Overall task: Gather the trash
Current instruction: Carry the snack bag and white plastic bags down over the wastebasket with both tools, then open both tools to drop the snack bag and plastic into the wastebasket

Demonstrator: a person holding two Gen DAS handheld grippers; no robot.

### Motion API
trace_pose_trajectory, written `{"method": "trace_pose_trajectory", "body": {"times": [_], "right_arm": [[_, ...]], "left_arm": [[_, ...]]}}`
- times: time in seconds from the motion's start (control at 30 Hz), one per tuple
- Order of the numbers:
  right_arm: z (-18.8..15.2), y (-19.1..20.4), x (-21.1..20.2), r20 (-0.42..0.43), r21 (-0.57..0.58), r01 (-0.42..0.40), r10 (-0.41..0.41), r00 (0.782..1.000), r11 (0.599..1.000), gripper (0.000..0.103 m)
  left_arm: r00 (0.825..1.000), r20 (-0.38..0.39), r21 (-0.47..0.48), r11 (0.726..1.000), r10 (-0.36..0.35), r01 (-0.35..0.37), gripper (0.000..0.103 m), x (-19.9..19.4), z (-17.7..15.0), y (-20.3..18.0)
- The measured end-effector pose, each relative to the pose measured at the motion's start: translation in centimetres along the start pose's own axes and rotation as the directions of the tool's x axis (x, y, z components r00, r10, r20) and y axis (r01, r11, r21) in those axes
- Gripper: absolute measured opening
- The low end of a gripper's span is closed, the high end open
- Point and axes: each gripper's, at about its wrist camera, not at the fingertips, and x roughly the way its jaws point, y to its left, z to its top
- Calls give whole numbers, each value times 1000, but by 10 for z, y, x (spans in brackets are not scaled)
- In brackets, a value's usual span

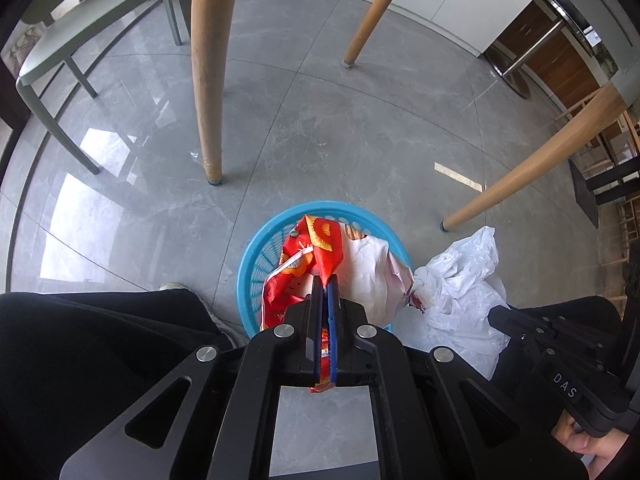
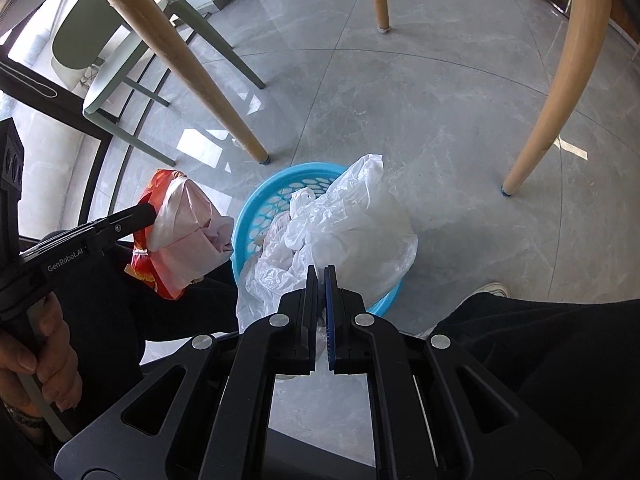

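Tongs (image 1: 325,280) pinching red wrapper (image 1: 316,252), probably over basket (image 1: 248,264)

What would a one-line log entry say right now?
left gripper: shut on snack bag | right gripper: shut on white bag | both above basket

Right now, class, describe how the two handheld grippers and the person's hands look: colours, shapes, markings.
Both the left gripper and right gripper are black angular linkage frames with round silver bolts and blue-padded fingers. White "GenRobot.AI" lettering marks the left, "DAS" the right. The left hand is bare, with a dark wristband.
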Motion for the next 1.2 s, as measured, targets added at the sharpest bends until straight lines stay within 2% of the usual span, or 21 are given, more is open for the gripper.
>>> {"method": "trace_pose_trajectory", "body": {"times": [0.4,0.47,0.5,0.53,0.57,0.9,1.2], "right_arm": [[10,-5,42,-80,20,-33,35,996,999,4],[10,-1,44,-85,12,-36,37,996,999,7],[11,0,44,-86,10,-44,45,995,999,15],[11,1,45,-88,7,-52,52,995,999,29],[11,2,46,-89,1,-52,52,995,999,31],[11,4,49,-103,-1,-37,37,994,999,31],[4,1,32,-71,5,-41,41,997,999,40]], "left_arm": [[998,-65,16,1000,6,-5,2,23,11,-4],[998,-68,21,1000,7,-6,7,24,11,-5],[998,-63,21,1000,8,-7,8,23,11,-5],[998,-58,19,1000,7,-6,9,23,12,-5],[998,-55,14,1000,5,-4,11,22,12,-3],[999,-54,-35,999,-2,0,17,21,11,6],[999,-41,-5,1000,30,-30,29,16,8,-1]]}}
